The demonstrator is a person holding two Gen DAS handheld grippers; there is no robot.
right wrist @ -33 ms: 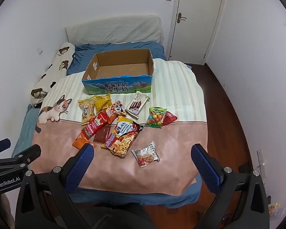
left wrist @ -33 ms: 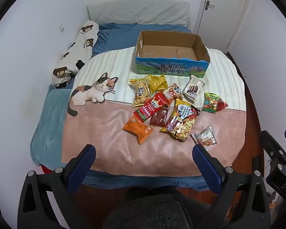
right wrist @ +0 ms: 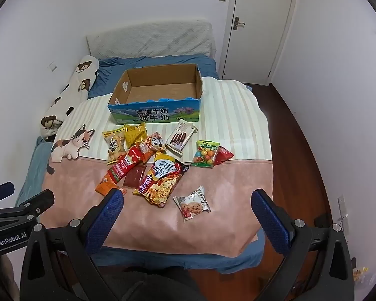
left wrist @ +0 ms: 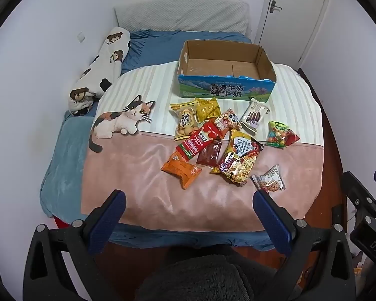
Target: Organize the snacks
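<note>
— White walls close in a small room, with a white door [right wrist: 259, 28] at the far right and dark wood floor [right wrist: 298, 150] along the right side. What carries the things?

— A bed [left wrist: 153, 47] in blue sheets, with a soft blanket [left wrist: 143, 170] over it: cream stripes on the far half, plain pink plush on the near half, a cat print [left wrist: 122, 120] near its left edge. A long bear-print pillow [left wrist: 100, 67] lies along the left wall, and a quilted grey headboard [left wrist: 183, 15] stands at the far end.

— And the container?

— A low cardboard box [right wrist: 155, 111] sits on the striped far half, open on top, brown inside, its front printed blue and green. Nothing lies in it.

— Where are the snacks?

— All on the blanket, just in front of the box, in a loose crinkly pile. A yellow biscuit bag [left wrist: 185, 123] and a gold packet [left wrist: 208, 106] lie nearest the box. A red strip pack [left wrist: 200, 140] overlaps a dark red pouch [left wrist: 209, 154], and an orange packet [left wrist: 181, 170] is nearest the near edge. A glossy noodle pack [left wrist: 238, 160] lies in the middle, a white wafer pack [left wrist: 254, 116] to its far right, a candy bag [left wrist: 278, 135] toward the right edge, and a clear cookie wrapper [left wrist: 269, 179] sits apart.

— The grippers?

— The left gripper [left wrist: 188, 210] and right gripper [right wrist: 186, 208] hang over the near edge, blue pads wide apart, holding nothing.
</note>
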